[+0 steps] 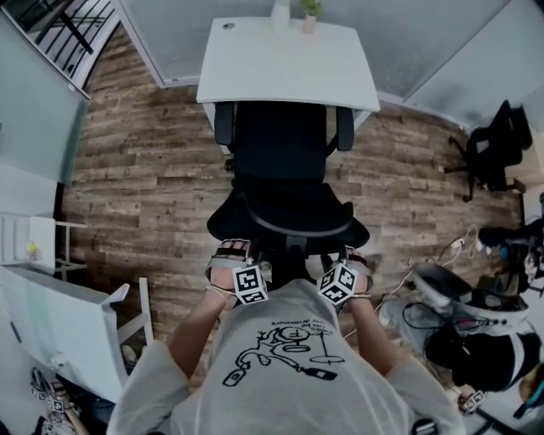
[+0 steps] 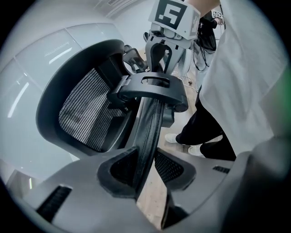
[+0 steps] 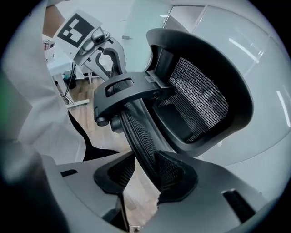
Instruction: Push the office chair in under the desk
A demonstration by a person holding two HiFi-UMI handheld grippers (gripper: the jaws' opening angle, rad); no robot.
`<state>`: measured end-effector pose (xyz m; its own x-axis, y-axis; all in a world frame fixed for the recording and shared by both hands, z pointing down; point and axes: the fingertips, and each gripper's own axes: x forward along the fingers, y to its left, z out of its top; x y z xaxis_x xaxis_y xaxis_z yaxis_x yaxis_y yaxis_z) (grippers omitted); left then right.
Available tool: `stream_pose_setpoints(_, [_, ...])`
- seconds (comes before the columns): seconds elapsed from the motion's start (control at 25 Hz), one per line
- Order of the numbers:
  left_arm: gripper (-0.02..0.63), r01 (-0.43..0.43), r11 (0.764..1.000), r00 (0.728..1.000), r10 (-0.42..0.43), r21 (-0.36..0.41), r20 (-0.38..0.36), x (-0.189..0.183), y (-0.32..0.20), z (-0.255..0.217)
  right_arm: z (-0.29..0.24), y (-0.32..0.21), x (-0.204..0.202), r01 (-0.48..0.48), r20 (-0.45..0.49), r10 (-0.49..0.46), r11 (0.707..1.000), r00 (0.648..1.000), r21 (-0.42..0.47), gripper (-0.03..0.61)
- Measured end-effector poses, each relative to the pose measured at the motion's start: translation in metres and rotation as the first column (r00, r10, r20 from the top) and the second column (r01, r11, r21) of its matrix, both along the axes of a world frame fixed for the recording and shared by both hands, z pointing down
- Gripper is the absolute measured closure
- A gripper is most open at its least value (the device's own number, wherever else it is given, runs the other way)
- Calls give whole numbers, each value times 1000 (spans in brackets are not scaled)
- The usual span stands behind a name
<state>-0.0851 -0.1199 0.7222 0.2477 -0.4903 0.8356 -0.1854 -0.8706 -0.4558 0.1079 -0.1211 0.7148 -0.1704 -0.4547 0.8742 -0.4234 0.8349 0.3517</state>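
A black mesh office chair (image 1: 285,157) stands with its seat partly under the white desk (image 1: 289,59). I stand behind it. My left gripper (image 1: 229,255) straddles the top rim of the backrest (image 2: 148,132); the rim rests against one pad and floor shows beside the other. My right gripper (image 1: 353,259) straddles the same rim (image 3: 138,136) in the same way, with a gap on its left side. The headrest (image 2: 86,109) (image 3: 204,100) rises beyond the jaws. Each gripper view also shows the other gripper past the headrest bracket: the right gripper (image 2: 170,27), the left gripper (image 3: 95,45).
Two small pots (image 1: 310,13) stand at the desk's far edge. A second black chair (image 1: 493,153) is at the right wall. Cables and equipment (image 1: 459,314) lie at my right, a white table (image 1: 59,331) at my left. Wood floor surrounds the chair.
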Motion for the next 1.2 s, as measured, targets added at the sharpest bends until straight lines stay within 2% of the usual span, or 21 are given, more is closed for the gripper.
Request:
stream_pose_setpoints(0.76, [488, 16, 1000, 1000, -16, -7, 1, 4, -57, -3, -3, -59, 5, -7, -4, 7, 1000, 1000, 10, 413])
stream_pose_setpoints(1.2, [488, 47, 999, 999, -47, -27, -13, 16, -90, -6, -5, -99, 16, 23, -9, -23, 1000, 1000, 16, 411])
